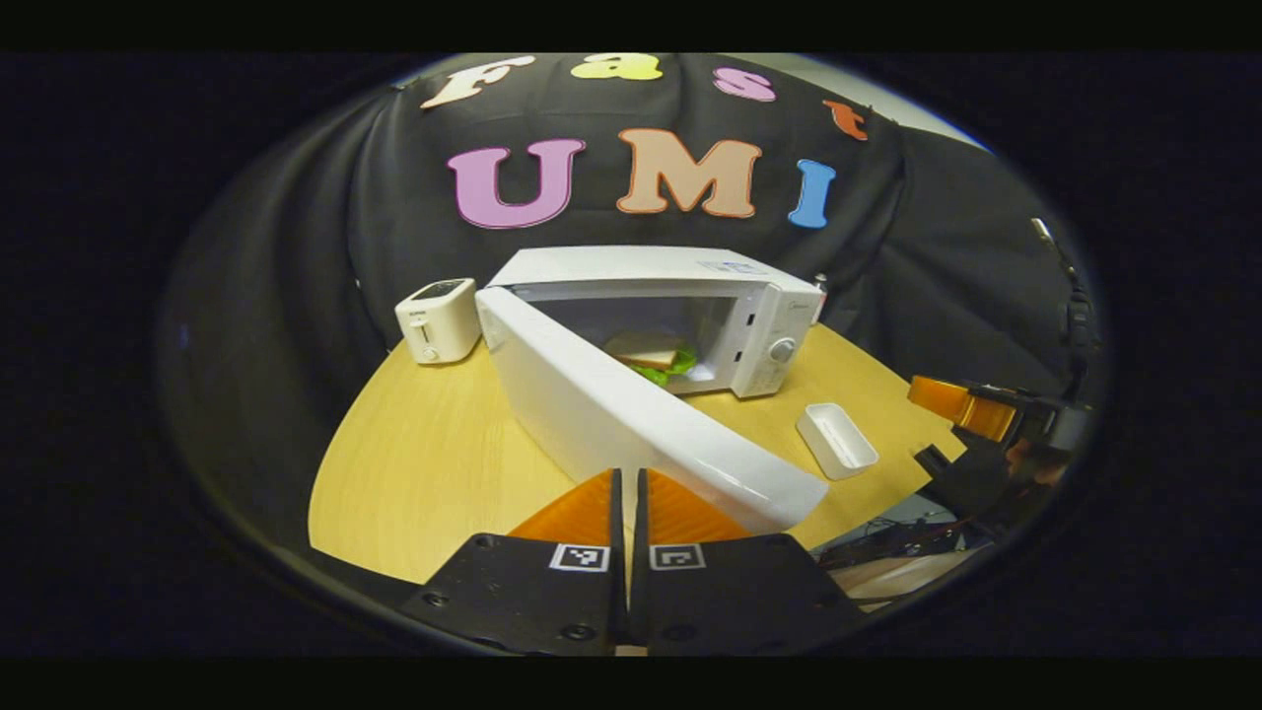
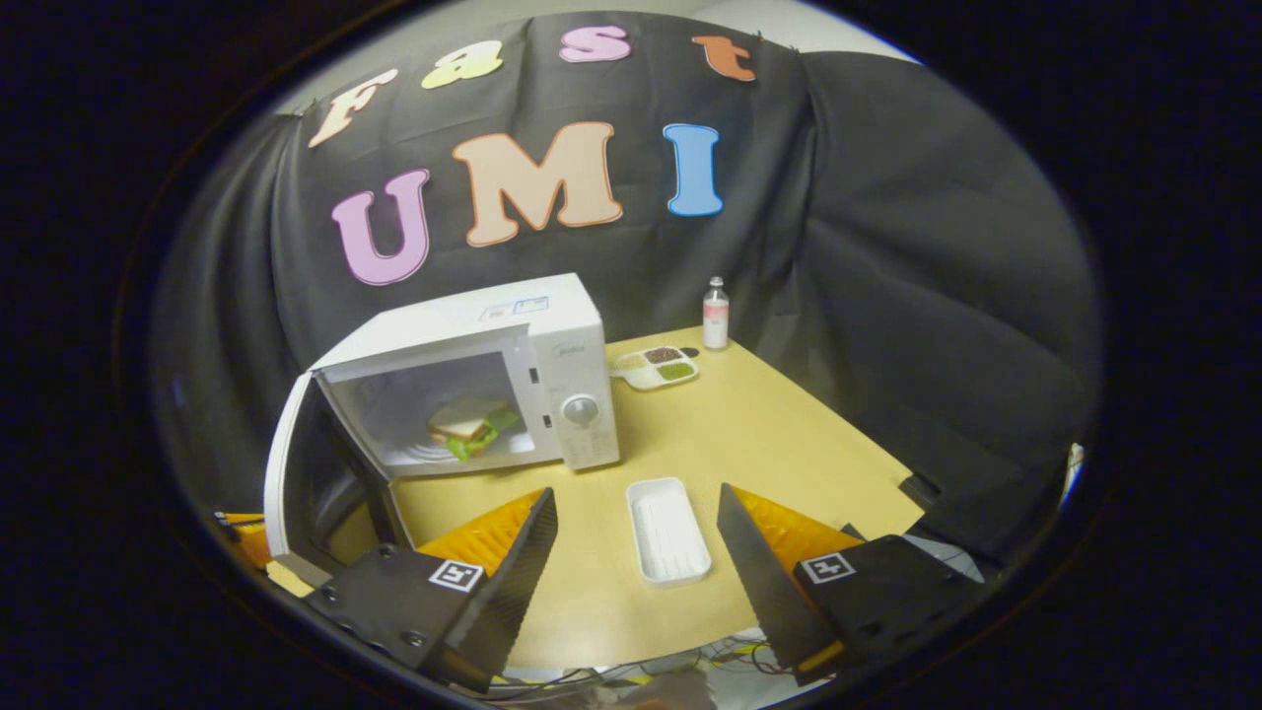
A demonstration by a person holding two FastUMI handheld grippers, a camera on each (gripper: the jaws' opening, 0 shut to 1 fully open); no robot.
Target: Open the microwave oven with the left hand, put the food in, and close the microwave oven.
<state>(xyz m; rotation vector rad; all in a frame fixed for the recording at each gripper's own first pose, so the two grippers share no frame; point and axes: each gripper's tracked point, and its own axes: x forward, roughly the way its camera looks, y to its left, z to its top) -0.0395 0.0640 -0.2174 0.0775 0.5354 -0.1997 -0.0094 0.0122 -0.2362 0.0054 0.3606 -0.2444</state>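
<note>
Closing was what remained: sandwich [image 2: 468,422] sat inside, door [image 1: 631,419] ajar. Left claw [image 1: 628,513] pinched together behind it; a glancing push could skid the microwave [image 2: 552,365]. Right claw [image 2: 636,552] gaped, empty.

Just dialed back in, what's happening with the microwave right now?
The microwave sits on the wooden table with its door swung open, and the sandwich is already inside. The left gripper, fingers together, is right at the door's outer edge, seemingly placed to push it closed. The right gripper is open and holds nothing, above the empty white tray. Closing the door is what's left.
</note>
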